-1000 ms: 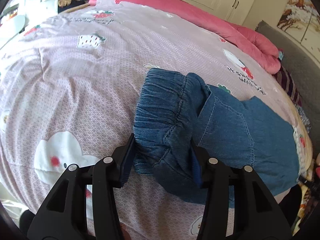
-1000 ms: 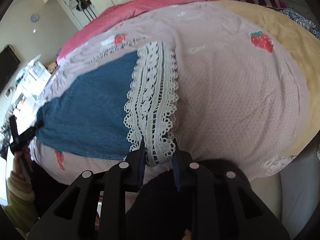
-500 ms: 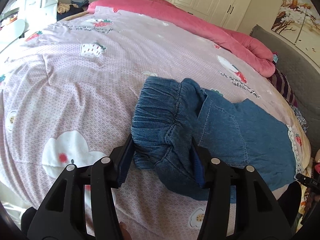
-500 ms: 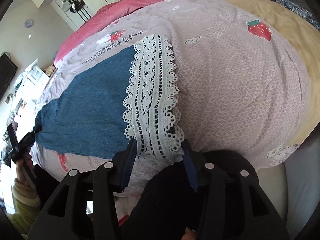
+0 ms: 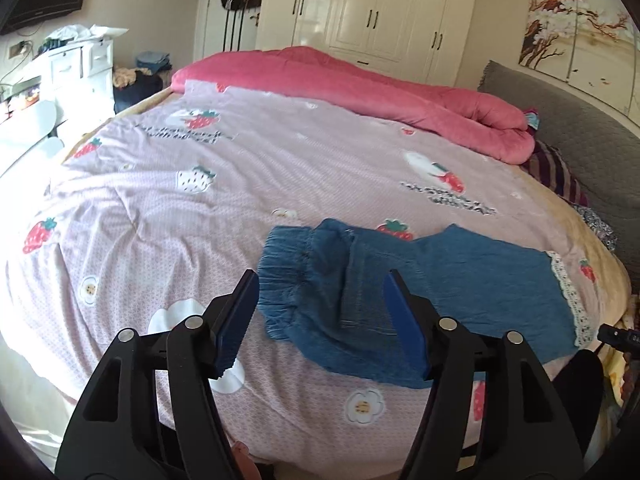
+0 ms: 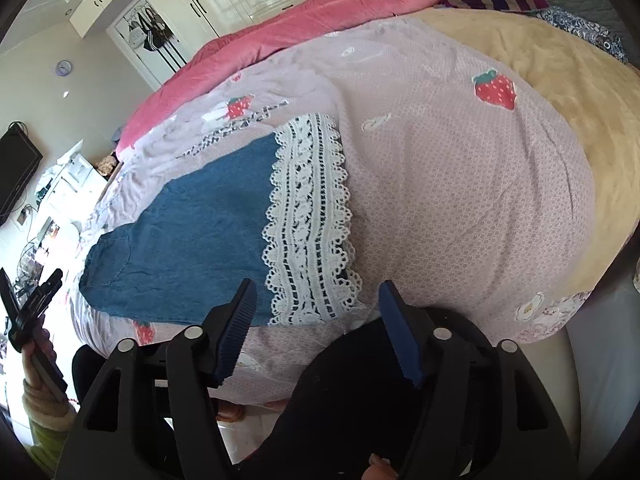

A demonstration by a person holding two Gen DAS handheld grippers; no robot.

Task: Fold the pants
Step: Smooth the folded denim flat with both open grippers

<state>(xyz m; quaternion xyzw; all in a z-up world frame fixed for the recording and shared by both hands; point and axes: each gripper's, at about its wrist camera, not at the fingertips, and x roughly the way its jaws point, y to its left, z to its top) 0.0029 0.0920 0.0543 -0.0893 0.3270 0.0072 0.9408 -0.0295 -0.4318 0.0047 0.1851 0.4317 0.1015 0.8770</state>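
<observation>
Left wrist view: the left gripper hangs above the bed, its jaws spread wide after having just been opening, and nothing is pinched between them. The denim pants lie flat on the lilac strawberry-print cover, below and beyond the blue pads; the gathered waistband sits at about 12 o'clock from the gripper, and the legs run off toward 3 o'clock, ending in a white lace hem. A pink quilt is bunched along the far edge at 12 o'clock, with white wardrobes behind it.

Right wrist view: the right gripper is likewise parted, its jaws having just been opening, and holds nothing. The lace hem lies on the cover just past the fingertips at 12 o'clock, seemingly clear of both pads, though the angle makes contact hard to judge. Blue denim stretches away toward 9 o'clock, where the other gripper and a sleeve show at the frame's edge. A tan blanket lies at 2 o'clock.
</observation>
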